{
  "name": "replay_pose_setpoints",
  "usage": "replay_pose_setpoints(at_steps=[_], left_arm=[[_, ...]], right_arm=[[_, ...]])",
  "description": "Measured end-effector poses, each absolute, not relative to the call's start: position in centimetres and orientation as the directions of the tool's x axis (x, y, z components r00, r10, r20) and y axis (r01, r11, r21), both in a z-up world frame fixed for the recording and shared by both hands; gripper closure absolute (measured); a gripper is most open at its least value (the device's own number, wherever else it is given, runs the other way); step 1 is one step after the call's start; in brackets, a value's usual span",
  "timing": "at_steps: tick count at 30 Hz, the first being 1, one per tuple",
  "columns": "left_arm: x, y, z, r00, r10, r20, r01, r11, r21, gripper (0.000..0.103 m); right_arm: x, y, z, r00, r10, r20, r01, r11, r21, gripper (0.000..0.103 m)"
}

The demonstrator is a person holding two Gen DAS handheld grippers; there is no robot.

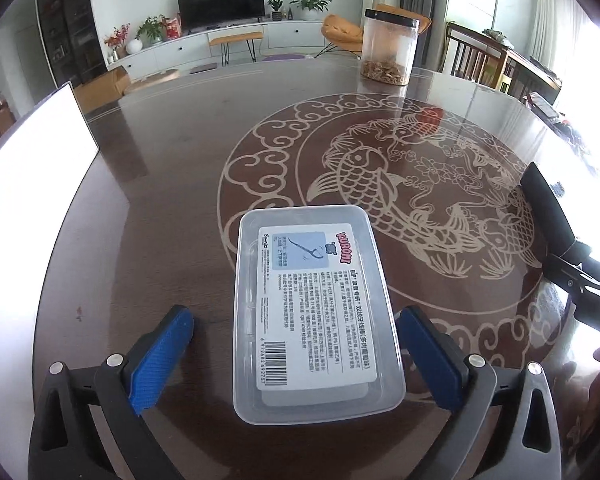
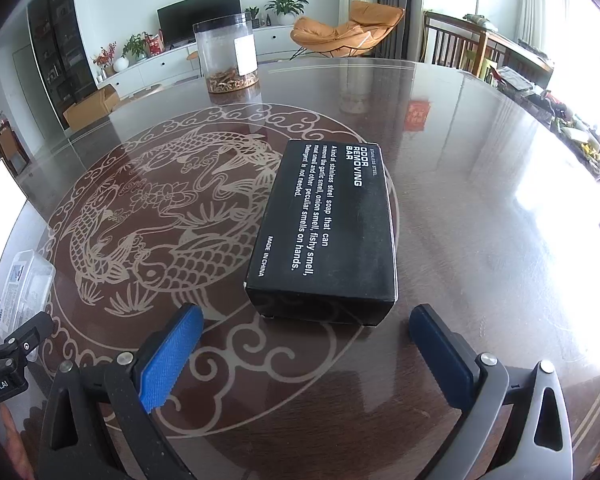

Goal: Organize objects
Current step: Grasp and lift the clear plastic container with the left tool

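Observation:
A clear plastic floss-pick box [image 1: 314, 308] with a white label lies on the glass-topped table [image 1: 172, 184]. My left gripper [image 1: 296, 354] is open, its blue pads on either side of the box's near half, not touching it. A black odor-removing-bar box [image 2: 326, 228] lies on the table in the right wrist view. My right gripper [image 2: 306, 350] is open just short of the box's near end. The floss box also shows at the left edge of the right wrist view [image 2: 24, 284], with the left gripper's fingers around it. The black box shows at the right edge of the left wrist view [image 1: 546, 212].
A clear jar [image 1: 388, 48] with a black lid and dried bits inside stands at the table's far side; it also shows in the right wrist view [image 2: 230, 54]. A white sheet [image 1: 32, 184] stands at the left. Chairs [image 1: 476, 60] and a cluttered sideboard [image 2: 572, 128] lie beyond the table's right edge.

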State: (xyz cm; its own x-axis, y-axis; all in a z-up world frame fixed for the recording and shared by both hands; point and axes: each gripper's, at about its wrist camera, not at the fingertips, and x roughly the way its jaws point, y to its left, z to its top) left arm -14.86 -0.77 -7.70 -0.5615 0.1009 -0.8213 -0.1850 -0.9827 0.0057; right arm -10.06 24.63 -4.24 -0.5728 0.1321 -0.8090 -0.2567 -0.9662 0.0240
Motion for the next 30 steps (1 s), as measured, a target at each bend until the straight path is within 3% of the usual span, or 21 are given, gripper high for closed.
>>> replay_pose_setpoints(at_steps=[30], left_arm=[[-15.02, -0.83, -7.55, -0.56, 0.103, -0.822, -0.187, -0.982, 0.005, 0.0]], right_arm=[[-10.13, 24.28, -4.37, -0.559, 0.155, -0.815, -0.258, -0.966, -0.007, 0.0]])
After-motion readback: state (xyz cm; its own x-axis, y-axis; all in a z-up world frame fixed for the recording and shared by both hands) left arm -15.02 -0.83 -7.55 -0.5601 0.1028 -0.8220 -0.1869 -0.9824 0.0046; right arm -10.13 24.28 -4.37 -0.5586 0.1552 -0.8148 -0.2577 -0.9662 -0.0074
